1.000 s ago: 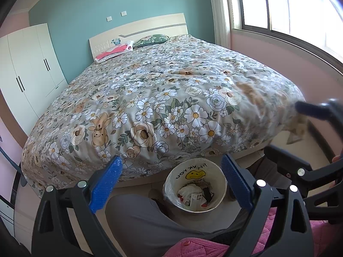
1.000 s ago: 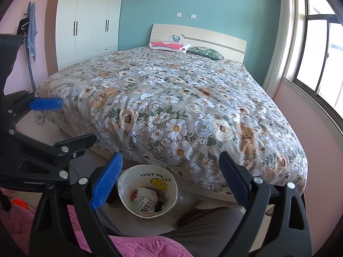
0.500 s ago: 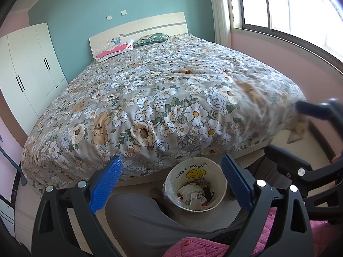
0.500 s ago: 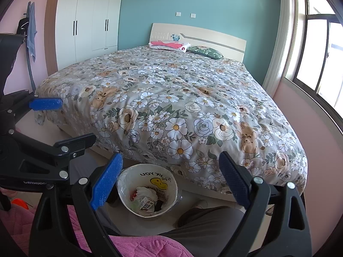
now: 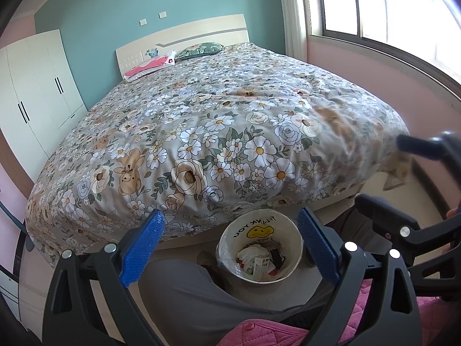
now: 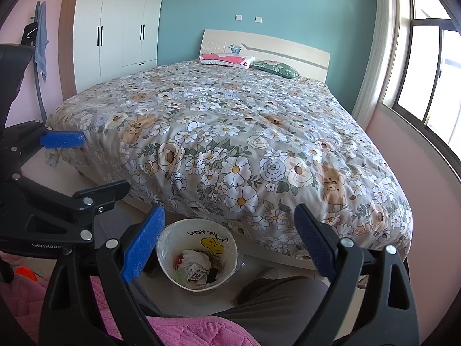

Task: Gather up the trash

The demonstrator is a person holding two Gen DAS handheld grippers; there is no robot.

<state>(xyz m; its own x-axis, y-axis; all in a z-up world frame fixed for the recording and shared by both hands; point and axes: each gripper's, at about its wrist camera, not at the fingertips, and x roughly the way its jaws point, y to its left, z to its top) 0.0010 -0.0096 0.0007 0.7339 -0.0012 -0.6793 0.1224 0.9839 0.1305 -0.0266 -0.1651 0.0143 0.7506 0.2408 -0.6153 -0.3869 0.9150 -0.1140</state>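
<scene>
A white bin lined with a bag, a yellow smiley and "THANK YOU" on its inner wall (image 5: 259,229) (image 6: 207,239), stands on the floor at the foot of the bed. It holds trash (image 5: 256,259) (image 6: 196,274): crumpled white paper, a small carton and dark scraps. My left gripper (image 5: 230,245) hangs above and in front of the bin, jaws wide open and empty. My right gripper (image 6: 229,245) is likewise open and empty above the bin. Each gripper shows in the other's view, the right gripper (image 5: 397,176) at the right edge and the left gripper (image 6: 86,164) at the left edge.
A large bed with a floral duvet (image 5: 216,121) fills the room beyond the bin. A person's grey trouser legs (image 5: 187,297) flank the bin, with pink quilted fabric (image 5: 273,331) nearest me. A white wardrobe (image 6: 115,34) stands far left; a window (image 6: 426,80) is on the right.
</scene>
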